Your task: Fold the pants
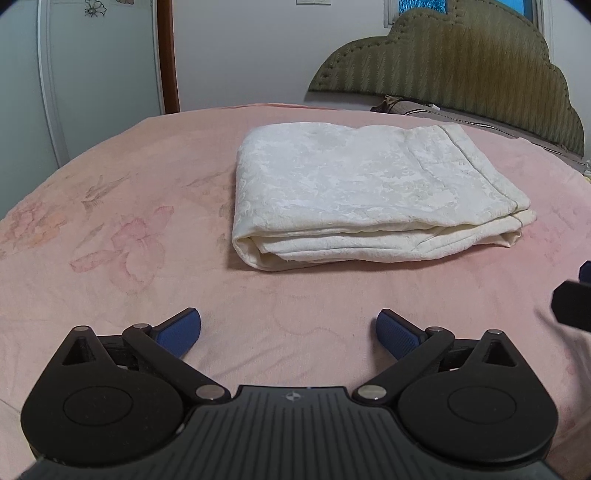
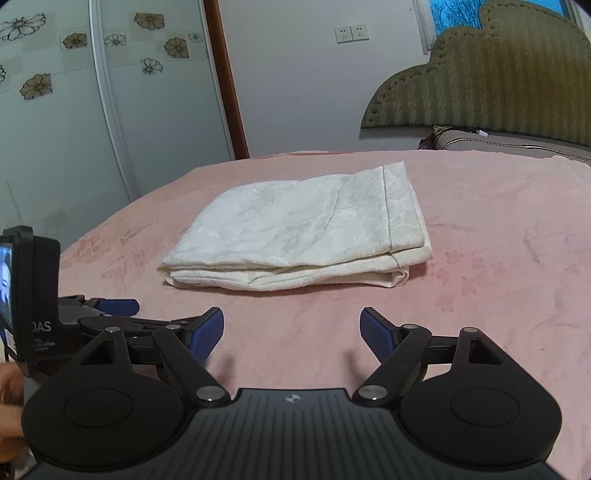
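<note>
The cream-white, damask-patterned pants (image 1: 369,192) lay folded into a thick rectangular bundle on the bed, resting on a pink plush blanket printed with faded flowers (image 1: 129,229). The bundle sat near the middle of the blanket, its stacked layers showing along the near edge and a stitched hem running down its right side (image 2: 391,218). Neither claw touched it.

The left claw (image 1: 289,334), black with blue ribbed pads (image 1: 397,334), hovered low over the blanket just in front of the bundle. Its fingers stood spread wide, with only bare pink blanket between them. In the right wrist view the same claw appeared at the left edge (image 2: 110,308), beside its black camera housing and part of a hand (image 2: 9,398) gripping it.

The right claw (image 2: 291,332), of the same black and blue build, also stood spread wide and held nothing, its pads (image 2: 376,336) apart over the blanket short of the near edge of the pants. A dark corner of it showed at the right edge of the left wrist view (image 1: 572,302).

Behind the bed rose an olive-green padded headboard with a scalloped top (image 1: 461,59), and a grey-brown pillow (image 2: 517,142) lay at its foot. To the left stood pale wardrobe doors with flower decals (image 2: 55,92), a brown wooden door frame (image 2: 225,81), and two white wall sockets (image 2: 351,34).
</note>
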Tool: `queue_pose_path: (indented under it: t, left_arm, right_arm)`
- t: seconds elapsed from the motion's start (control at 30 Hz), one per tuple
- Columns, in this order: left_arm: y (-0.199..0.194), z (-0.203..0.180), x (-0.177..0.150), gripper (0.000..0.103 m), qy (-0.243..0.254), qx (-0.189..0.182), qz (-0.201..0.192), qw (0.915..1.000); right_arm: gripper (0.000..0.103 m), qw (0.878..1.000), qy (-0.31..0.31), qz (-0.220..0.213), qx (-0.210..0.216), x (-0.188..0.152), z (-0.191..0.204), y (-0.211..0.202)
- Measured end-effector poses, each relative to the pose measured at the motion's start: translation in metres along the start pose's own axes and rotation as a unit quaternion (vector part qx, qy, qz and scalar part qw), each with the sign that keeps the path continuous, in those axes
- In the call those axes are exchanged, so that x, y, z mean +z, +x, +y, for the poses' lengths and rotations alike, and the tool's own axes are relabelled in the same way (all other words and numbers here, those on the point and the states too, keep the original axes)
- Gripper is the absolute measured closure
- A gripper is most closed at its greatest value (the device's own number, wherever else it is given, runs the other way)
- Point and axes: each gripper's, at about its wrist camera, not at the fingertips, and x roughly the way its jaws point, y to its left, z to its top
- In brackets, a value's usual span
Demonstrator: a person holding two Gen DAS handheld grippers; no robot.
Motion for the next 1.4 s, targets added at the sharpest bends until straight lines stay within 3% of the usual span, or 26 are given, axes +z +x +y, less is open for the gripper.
queue_pose_path:
  t: [0.13,0.27,0.37,0.43,0.53,0.63,0.7,0.87,1.0,1.07,1.17,1.4]
  left_arm:
    - [0.0,-0.001,0.0,0.0,0.0,0.0,0.0,1.0]
    - [0.0,0.0,0.0,0.0,0.0,0.0,0.0,1.0]
    - [0.0,0.0,0.0,0.0,0.0,0.0,0.0,1.0]
    - [0.0,0.0,0.0,0.0,0.0,0.0,0.0,1.0]
    - [0.0,0.0,0.0,0.0,0.0,0.0,0.0,1.0]
    - [0.0,0.0,0.0,0.0,-0.001,0.0,0.0,1.0]
    - [0.0,0.0,0.0,0.0,-0.001,0.0,0.0,1.0]
    - [0.0,0.0,0.0,0.0,-0.001,0.0,0.0,1.0]
    - [0.0,0.0,0.0,0.0,-0.001,0.0,0.0,1.0]
    - [0.0,0.0,0.0,0.0,-0.001,0.0,0.0,1.0]
    - [0.0,0.0,0.0,0.0,-0.001,0.0,0.0,1.0]
    - [0.0,0.0,0.0,0.0,-0.001,0.0,0.0,1.0]
  right_arm:
    - [0.022,1.0,0.003,-0.017,0.01,0.006,0.003,-0.016]
    - [0.022,0.997,0.013,-0.051,0.054,0.02,0.011,-0.044]
    - [0.008,0.989,0.047,-0.077,0.116,0.032,0.015,-0.066]
    - [0.006,0.977,0.082,-0.092,0.175,0.04,0.016,-0.077]
    - [0.006,0.946,0.15,-0.102,0.27,0.05,0.011,-0.085]
    - [0.005,0.915,0.219,-0.115,0.32,0.055,-0.004,-0.086]
    - [0.004,0.911,0.253,-0.124,0.301,0.055,-0.018,-0.081]
    - [0.004,0.941,0.274,-0.124,0.157,0.046,-0.049,-0.059]
    - [0.004,0.976,0.196,-0.094,0.009,0.037,-0.056,-0.031]
    - [0.004,0.987,0.14,-0.066,-0.047,0.029,-0.052,-0.016]
    - [0.004,0.992,0.106,-0.035,-0.062,0.015,-0.052,-0.002]
    - [0.004,0.995,0.065,-0.006,-0.074,-0.009,-0.039,0.014]
